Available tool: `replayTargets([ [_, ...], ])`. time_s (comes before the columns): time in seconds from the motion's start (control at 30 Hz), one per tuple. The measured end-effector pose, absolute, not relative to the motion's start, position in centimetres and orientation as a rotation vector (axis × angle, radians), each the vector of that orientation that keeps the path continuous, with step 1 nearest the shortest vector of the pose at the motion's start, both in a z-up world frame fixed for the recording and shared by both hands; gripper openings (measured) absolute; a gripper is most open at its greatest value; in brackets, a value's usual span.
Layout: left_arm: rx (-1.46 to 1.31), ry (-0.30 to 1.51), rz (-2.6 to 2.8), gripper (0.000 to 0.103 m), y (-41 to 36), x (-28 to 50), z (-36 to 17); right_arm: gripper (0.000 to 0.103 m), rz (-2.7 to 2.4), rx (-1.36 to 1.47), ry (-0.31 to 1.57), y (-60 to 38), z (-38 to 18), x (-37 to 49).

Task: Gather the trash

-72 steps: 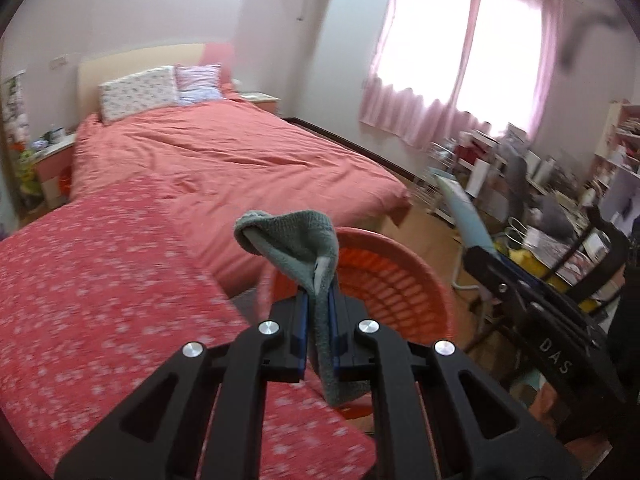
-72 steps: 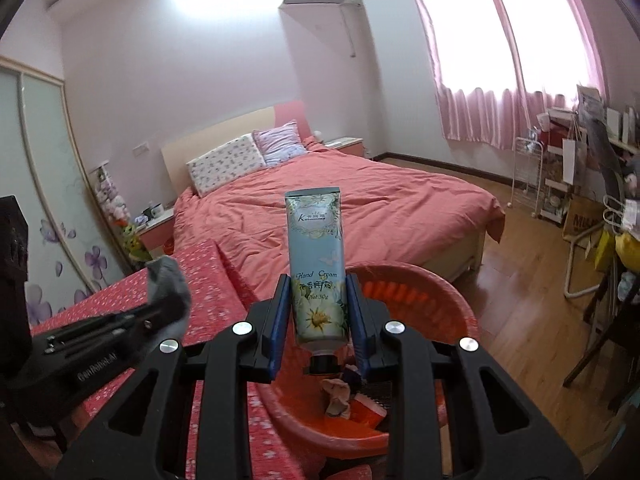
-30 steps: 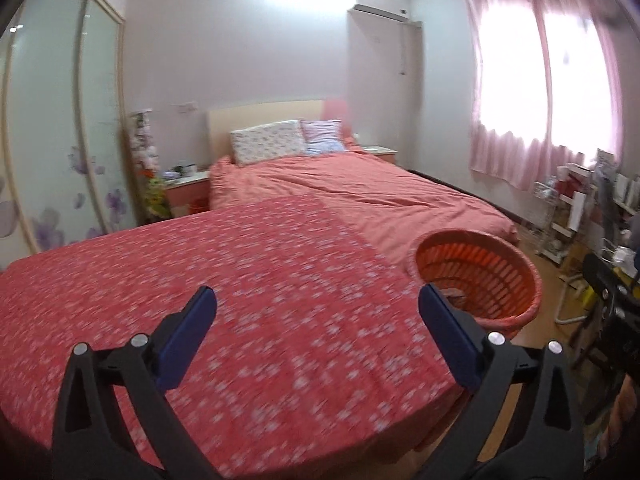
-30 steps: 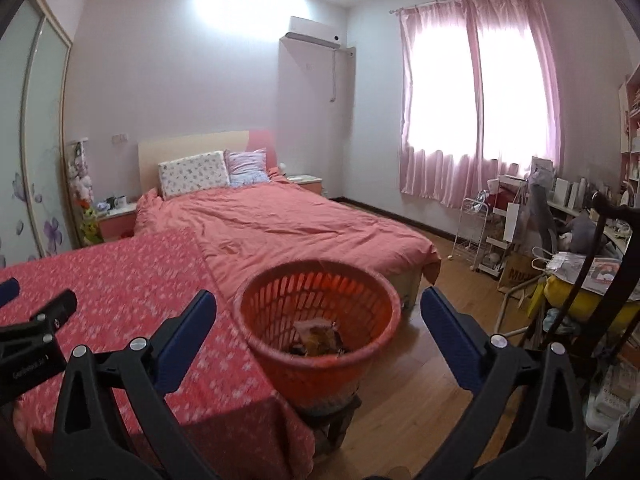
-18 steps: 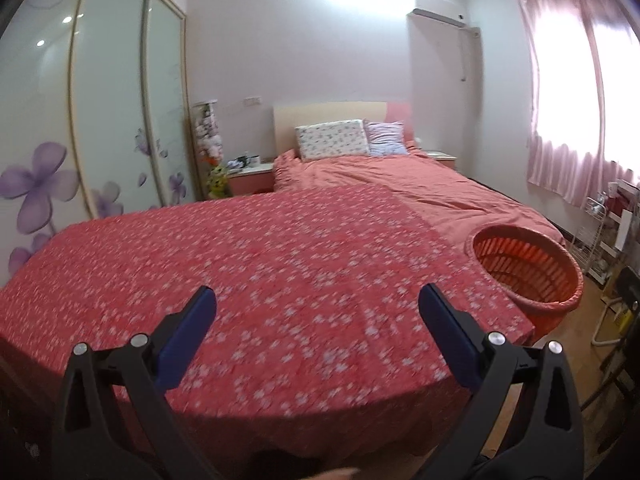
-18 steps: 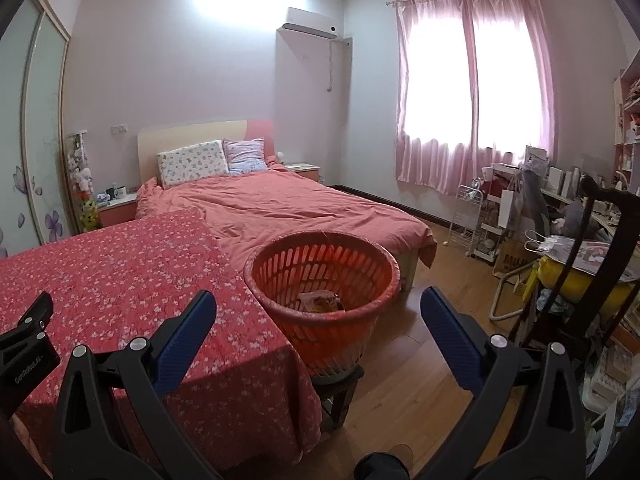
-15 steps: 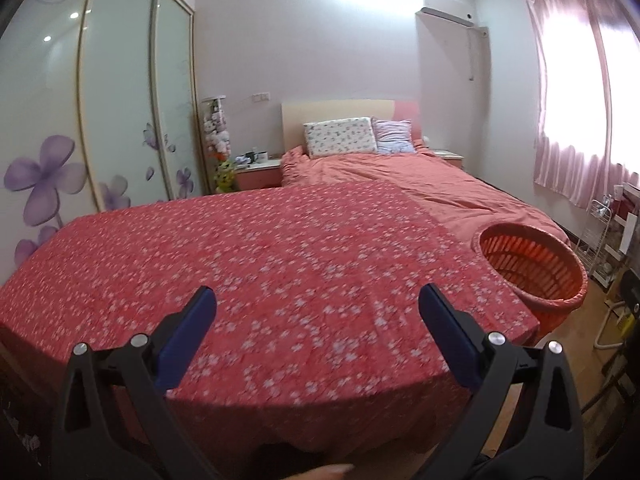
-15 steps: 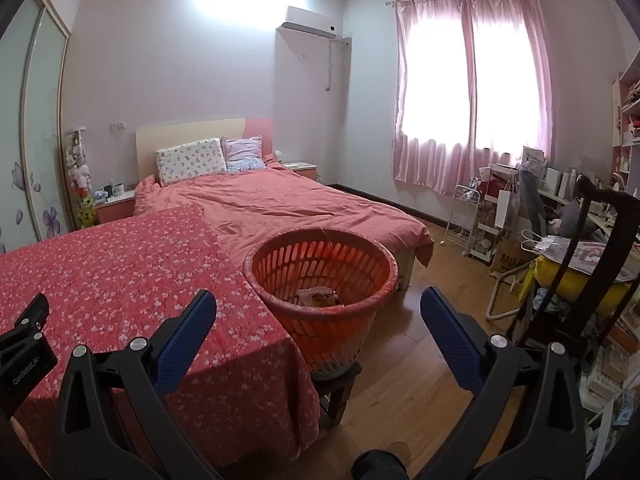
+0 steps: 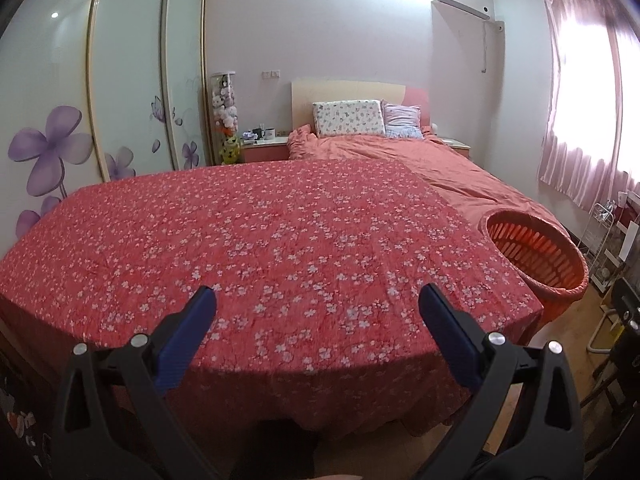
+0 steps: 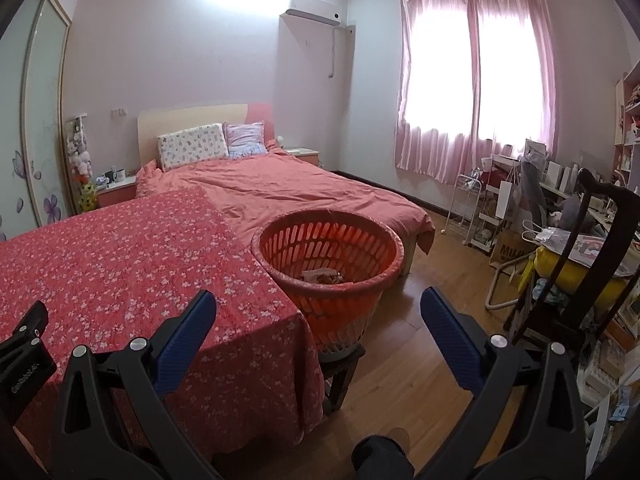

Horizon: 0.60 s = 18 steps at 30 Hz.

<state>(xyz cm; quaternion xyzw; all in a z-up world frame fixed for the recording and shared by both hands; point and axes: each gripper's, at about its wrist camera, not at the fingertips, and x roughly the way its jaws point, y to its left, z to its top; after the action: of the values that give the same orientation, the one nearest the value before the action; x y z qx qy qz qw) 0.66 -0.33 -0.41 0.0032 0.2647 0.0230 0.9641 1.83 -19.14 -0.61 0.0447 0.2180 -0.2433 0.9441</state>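
Observation:
An orange plastic basket (image 10: pixel 328 258) stands on a small stool at the right end of a table under a red flowered cloth (image 10: pixel 120 264). Some trash (image 10: pixel 322 276) lies at its bottom. The basket also shows at the right of the left wrist view (image 9: pixel 536 256). My left gripper (image 9: pixel 318 300) is open and empty, held back from the near edge of the cloth (image 9: pixel 280 248). My right gripper (image 10: pixel 318 300) is open and empty, held back from the basket. The left gripper's body shows at the lower left of the right wrist view (image 10: pixel 24 356).
A bed with a salmon cover (image 10: pixel 300 188) lies beyond the table. A dark wooden chair (image 10: pixel 592 264) and cluttered shelves stand at the right. A wire rack (image 10: pixel 466 208) stands under the pink-curtained window. Wardrobe doors (image 9: pixel 120 80) line the left wall. The floor is wood (image 10: pixel 404 364).
Both grippers let go of what they held, a grey cloth and a hand-cream tube, opened wide, and pulled back from the basket. The left view has swung left over the table.

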Motion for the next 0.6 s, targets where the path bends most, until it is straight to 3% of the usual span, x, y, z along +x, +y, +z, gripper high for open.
replayTargets([
  [0.6, -0.003, 0.578, 0.040, 0.099, -0.67, 0.91, -1.15, 0.101, -0.505, 0.095, 0.489, -19.54, -1.40, 1.95],
])
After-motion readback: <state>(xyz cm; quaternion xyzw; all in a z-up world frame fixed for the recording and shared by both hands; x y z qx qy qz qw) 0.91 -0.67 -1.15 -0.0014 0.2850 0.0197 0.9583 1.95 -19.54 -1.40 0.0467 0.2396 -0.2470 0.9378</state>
